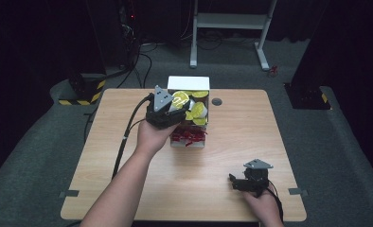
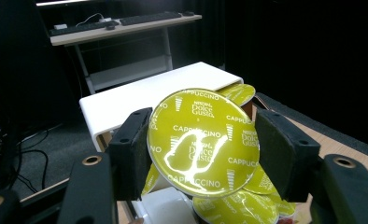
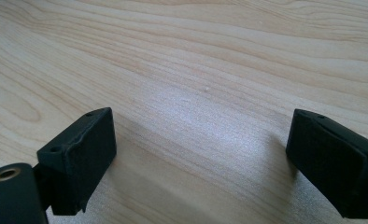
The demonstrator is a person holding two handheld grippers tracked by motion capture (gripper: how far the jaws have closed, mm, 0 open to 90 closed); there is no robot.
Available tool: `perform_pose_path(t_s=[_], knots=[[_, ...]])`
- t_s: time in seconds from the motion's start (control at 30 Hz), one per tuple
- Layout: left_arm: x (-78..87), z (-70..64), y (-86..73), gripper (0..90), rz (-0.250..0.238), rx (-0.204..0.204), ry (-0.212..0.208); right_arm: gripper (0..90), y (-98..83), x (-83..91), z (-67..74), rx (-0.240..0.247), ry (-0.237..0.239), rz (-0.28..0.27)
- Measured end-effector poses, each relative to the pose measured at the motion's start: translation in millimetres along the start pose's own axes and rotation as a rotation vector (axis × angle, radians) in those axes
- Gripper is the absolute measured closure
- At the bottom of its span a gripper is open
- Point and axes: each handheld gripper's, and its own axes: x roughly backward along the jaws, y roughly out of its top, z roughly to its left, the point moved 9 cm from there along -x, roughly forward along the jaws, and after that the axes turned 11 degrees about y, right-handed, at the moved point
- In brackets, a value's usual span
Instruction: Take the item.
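Observation:
My left gripper (image 1: 174, 108) is shut on a yellow-green coffee capsule (image 1: 180, 100) and holds it above the white box (image 1: 188, 83) at the back middle of the table. In the left gripper view the capsule's foil lid (image 2: 203, 142), printed "Cappuccino", sits between the two pads, and my left gripper (image 2: 203, 154) points over more yellow capsules (image 2: 238, 207) in the box. From above, the box holds yellow capsules (image 1: 198, 111) at the back and red ones (image 1: 188, 136) at the front. My right gripper (image 1: 233, 181) rests open at the front right, with only bare wood between its jaws (image 3: 201, 163).
The wooden table (image 1: 241, 137) has a small round grommet (image 1: 217, 101) right of the box. Behind it stand a white desk frame (image 1: 229, 21) and a black-and-yellow striped base (image 1: 80, 92) on the floor. A cable (image 1: 125, 137) trails from the left gripper.

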Motion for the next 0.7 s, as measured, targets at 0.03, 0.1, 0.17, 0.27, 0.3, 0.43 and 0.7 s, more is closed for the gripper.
perform_pose_path(t_s=[0.03, 0.1, 0.17, 0.27, 0.3, 0.43, 0.7], knots=[[0.5, 0.3, 0.0, 39.8, 0.001, 0.001, -0.002, 8.4, 0.0, 0.0, 0.0, 0.0, 0.0, 0.0], [2.2, 0.8, 0.5, 39.8, -0.002, 0.007, -0.01, 8.4, 0.0, 0.0, 0.0, 0.0, 0.0, 0.0], [3.7, 1.2, 0.8, 39.8, -0.003, 0.01, -0.014, 8.4, 0.0, 0.0, 0.0, 0.0, 0.0, 0.0], [5.6, 2.9, 1.5, 39.8, -0.002, 0.012, -0.019, 8.4, 0.0, 0.0, 0.0, 0.0, 0.0, 0.0], [6.1, 3.0, 2.2, 39.8, -0.005, 0.015, -0.02, 8.4, 0.0, 0.0, 0.0, 0.0, 0.0, 0.0], [10.6, 5.5, 4.5, 39.7, -0.016, 0.015, -0.017, 8.4, 0.0, 0.0, 0.0, 0.0, 0.0, 0.0], [22.0, 18.4, 8.8, 39.8, -0.021, 0.034, -0.008, 8.5, 0.0, 0.0, 0.0, 0.0, 0.0, 0.0]])
